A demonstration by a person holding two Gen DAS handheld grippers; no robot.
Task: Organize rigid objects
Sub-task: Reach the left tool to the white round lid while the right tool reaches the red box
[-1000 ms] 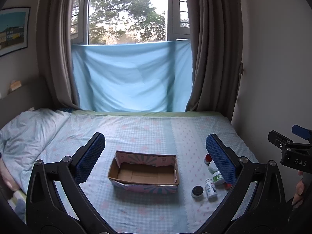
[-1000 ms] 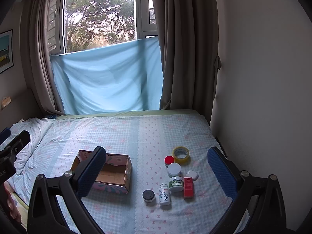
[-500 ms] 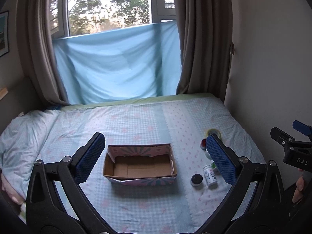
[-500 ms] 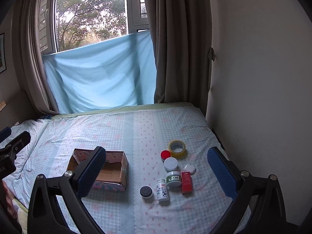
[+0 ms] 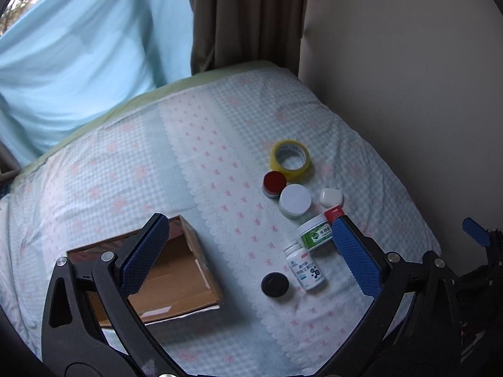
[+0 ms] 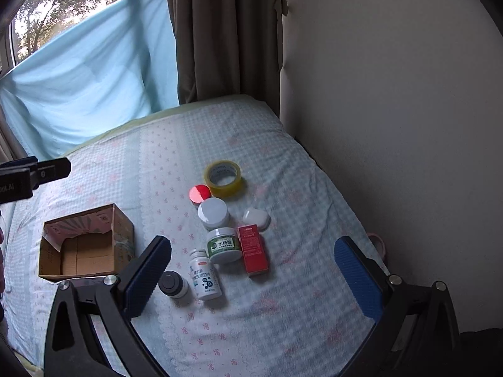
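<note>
Cardboard box [image 6: 85,248] empty; I hold both hand-held grippers, left [image 5: 251,257] and right [image 6: 251,276], wide open.
Soft bed [image 6: 283,163]: a nudge could topple the white bottle [image 6: 204,278] nearby.

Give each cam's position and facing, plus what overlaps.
Left wrist: on the left gripper, above the bed, looking down at the box and jars; own blue fingers open.
Right wrist: on the right gripper, same downward look, further right; fingers open.
Shared: box, tape, red carton, bottle, curtain.
</note>
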